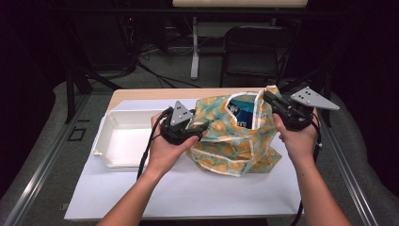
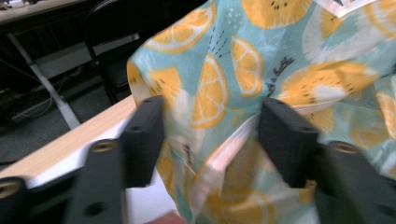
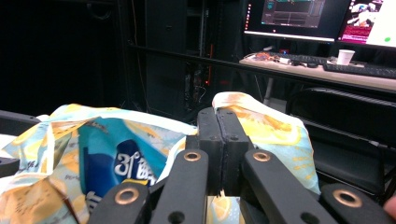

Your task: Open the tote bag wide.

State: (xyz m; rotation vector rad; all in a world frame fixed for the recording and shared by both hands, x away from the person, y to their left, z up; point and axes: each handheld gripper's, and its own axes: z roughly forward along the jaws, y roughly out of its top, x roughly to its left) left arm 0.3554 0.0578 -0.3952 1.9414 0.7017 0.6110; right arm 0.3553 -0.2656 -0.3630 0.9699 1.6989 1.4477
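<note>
White-covered table, white tray, dark room, folding chair

Bag sits right of the tray (both on the table), packet inside

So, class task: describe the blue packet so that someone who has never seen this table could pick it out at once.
Start at the white-covered table; right of the empty white tray sits a turquoise cloth bag printed with orange slices. The blue packet lies inside its open mouth. It is the one dark blue thing with white lettering among all that fruit print.
</note>
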